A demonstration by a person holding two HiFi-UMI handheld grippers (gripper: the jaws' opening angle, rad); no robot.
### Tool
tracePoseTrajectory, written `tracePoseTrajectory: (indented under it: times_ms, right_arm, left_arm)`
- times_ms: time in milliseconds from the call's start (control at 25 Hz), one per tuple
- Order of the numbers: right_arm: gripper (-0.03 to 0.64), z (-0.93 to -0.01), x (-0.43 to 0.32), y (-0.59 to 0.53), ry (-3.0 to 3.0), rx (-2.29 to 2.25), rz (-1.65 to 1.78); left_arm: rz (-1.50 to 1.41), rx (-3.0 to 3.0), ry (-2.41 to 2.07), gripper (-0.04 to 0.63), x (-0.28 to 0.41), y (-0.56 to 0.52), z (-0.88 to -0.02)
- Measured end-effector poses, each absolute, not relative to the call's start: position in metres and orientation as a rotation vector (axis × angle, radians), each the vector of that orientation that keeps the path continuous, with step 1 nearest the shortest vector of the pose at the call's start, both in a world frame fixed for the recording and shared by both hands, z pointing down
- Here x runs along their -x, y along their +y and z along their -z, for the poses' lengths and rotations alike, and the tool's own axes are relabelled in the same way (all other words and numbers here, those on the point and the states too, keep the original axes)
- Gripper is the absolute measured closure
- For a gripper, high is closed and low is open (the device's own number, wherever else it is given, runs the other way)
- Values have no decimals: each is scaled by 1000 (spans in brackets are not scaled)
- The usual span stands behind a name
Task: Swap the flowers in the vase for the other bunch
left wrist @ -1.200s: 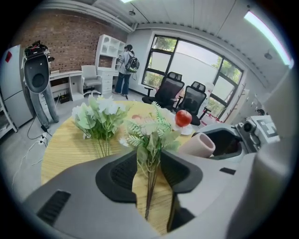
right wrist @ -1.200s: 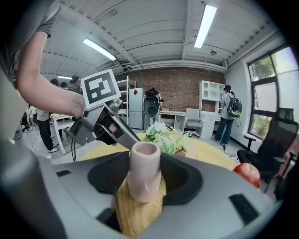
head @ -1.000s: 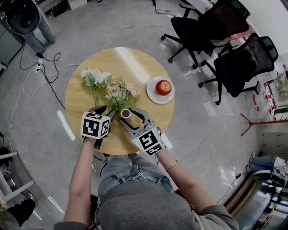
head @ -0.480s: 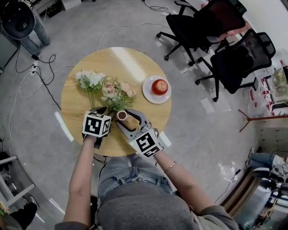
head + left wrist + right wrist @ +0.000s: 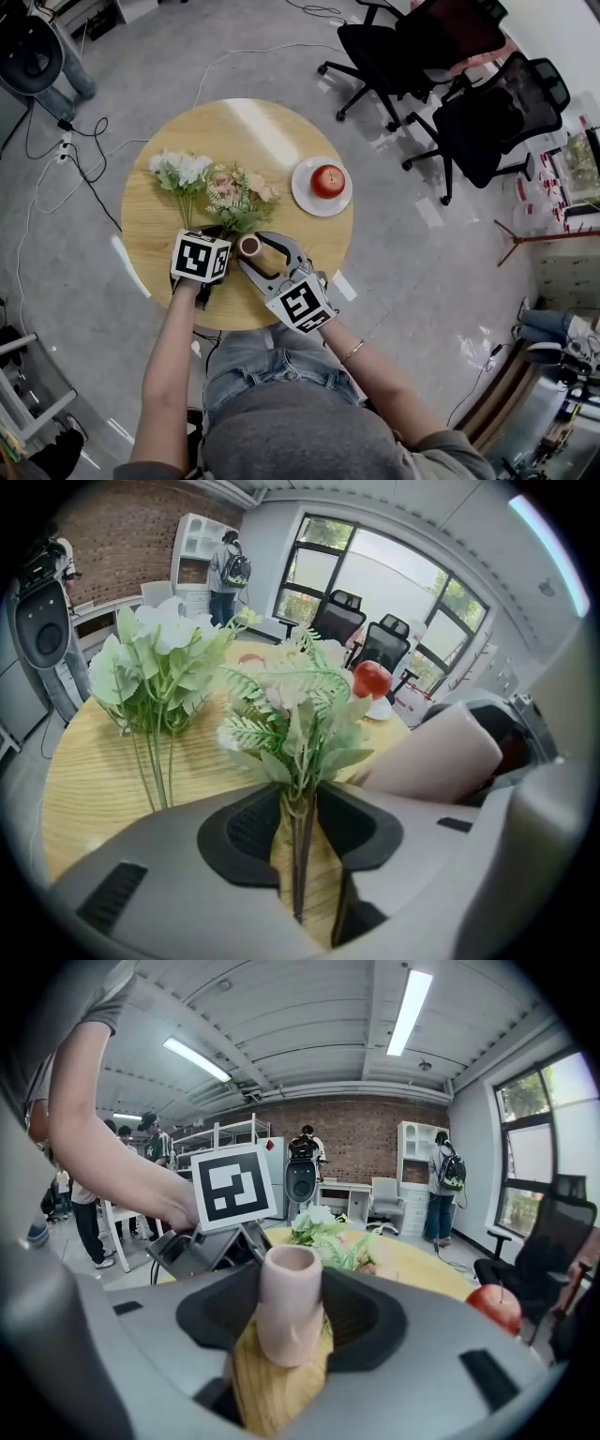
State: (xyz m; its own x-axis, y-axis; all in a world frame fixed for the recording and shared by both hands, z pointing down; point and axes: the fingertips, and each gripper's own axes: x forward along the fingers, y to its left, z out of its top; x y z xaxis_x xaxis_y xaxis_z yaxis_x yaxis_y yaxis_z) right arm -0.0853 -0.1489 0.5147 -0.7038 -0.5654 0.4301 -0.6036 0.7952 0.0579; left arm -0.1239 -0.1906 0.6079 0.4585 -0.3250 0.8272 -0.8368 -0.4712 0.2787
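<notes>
A pink vase (image 5: 249,246) with nothing in it stands near the front of the round wooden table (image 5: 159,258). My right gripper (image 5: 254,253) is shut on it, pads on both sides (image 5: 289,1307). A pink-and-green bunch (image 5: 239,192) lies on the table just left of the vase. Its stems (image 5: 300,855) run between the pads of my left gripper (image 5: 217,234). Those jaws have just been closing, and wood still shows on either side of the stems. A white bunch (image 5: 178,169) lies further left, stems toward me.
A white plate (image 5: 305,195) with a red apple (image 5: 327,180) sits at the table's right side. Black office chairs (image 5: 487,122) stand beyond on the right, and cables (image 5: 80,159) trail over the floor at the left. People stand far back in the room (image 5: 441,1185).
My left gripper has sunk a little onto the pink bunch's stems. The right gripper and the vase have kept still.
</notes>
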Motion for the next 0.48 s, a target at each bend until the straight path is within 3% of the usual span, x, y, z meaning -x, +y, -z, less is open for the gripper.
tracePoseTrajectory:
  times_ms: [480]
  right_arm:
    - [396,-515,85,-149,-2561,-881,-124]
  left_arm:
    - [-929,-2009,-947,526,121,-194,-608]
